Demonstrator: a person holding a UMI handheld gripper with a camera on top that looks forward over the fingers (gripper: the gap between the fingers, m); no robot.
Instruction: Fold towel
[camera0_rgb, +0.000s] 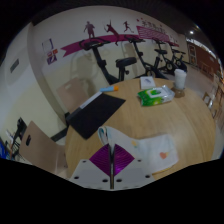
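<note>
The dark towel (97, 115) lay flat on the wooden table (125, 125), at eleven o'clock beyond my gripper (113, 160). My pads met with nothing between them. I judged I should open, reach its near corner, and pinch low. A green packet (153, 96) sat at one o'clock.

Black towel (97, 114), green packet (153, 96), pale wooden table (150, 125).

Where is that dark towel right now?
In the gripper view, the dark towel lies flat on the wooden table, beyond the gripper and to its left. A green-and-white packet sits further right.
</note>
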